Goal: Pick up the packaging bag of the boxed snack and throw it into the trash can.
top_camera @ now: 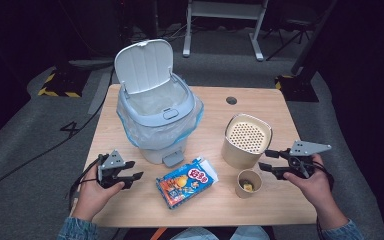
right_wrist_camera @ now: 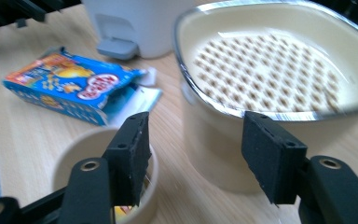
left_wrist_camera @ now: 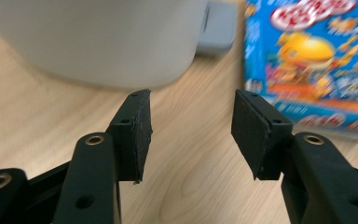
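Note:
A grey pedal bin (top_camera: 156,112) stands on the wooden table (top_camera: 215,205) with its lid up and a plastic liner inside. A blue snack box (top_camera: 186,182) lies in front of it, its open end facing right. A tall beige container with a perforated insert (top_camera: 246,140) stands to the right, a small paper cup (top_camera: 249,183) before it. My left gripper (top_camera: 134,170) is open, low over the table left of the box (left_wrist_camera: 307,56), near the bin base (left_wrist_camera: 98,42). My right gripper (top_camera: 265,160) is open beside the beige container (right_wrist_camera: 265,60), above the cup (right_wrist_camera: 65,168).
The bin's pedal (top_camera: 172,159) sticks out toward the snack box. A round cable hole (top_camera: 231,100) sits near the table's far edge. Desk legs (top_camera: 257,30) and dark floor lie beyond the table. Cables (top_camera: 40,155) trail on the floor at the left.

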`<state>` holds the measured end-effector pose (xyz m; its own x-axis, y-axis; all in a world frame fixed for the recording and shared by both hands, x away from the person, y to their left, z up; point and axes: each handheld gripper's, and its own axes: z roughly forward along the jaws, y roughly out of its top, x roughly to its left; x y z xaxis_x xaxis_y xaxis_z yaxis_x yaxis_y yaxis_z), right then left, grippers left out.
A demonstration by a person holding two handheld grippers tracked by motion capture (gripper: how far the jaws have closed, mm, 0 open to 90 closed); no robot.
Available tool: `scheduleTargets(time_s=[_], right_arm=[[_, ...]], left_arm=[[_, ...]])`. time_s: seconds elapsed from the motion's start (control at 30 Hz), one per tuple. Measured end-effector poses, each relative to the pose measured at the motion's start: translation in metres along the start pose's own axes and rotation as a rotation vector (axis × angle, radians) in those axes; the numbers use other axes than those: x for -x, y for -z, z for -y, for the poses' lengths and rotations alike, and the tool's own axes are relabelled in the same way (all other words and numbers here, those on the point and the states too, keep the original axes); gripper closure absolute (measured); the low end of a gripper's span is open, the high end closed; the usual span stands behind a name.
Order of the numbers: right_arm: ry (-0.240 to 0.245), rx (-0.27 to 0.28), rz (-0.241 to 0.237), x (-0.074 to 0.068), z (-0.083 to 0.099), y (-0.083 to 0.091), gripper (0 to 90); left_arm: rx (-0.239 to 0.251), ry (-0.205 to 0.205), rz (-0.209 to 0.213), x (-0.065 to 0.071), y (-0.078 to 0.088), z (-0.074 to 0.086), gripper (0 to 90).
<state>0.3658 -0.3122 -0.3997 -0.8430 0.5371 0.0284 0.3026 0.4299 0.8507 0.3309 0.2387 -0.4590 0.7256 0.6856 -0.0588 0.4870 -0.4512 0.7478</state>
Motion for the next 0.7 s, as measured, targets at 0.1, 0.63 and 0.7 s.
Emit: scheduleTargets(time_s=[0.1, 0.63, 0.7], right_arm=[[0.037, -0.007, -0.025, -0.008, -0.013, -0.004, 43.4], [0.13, -0.063, -0.169, -0.045, -0.043, -0.057, 38.4], [0.155, -0.081, -0.174, -0.05, -0.045, -0.064, 37.4]], left_arm=[[-0.022, 0.019, -0.009, -0.003, -0.006, 0.012, 48.4], [-0.081, 0.02, -0.047, -0.009, -0.023, 0.033, 46.7], [-0.067, 0.019, -0.045, -0.009, -0.024, 0.033, 45.9]])
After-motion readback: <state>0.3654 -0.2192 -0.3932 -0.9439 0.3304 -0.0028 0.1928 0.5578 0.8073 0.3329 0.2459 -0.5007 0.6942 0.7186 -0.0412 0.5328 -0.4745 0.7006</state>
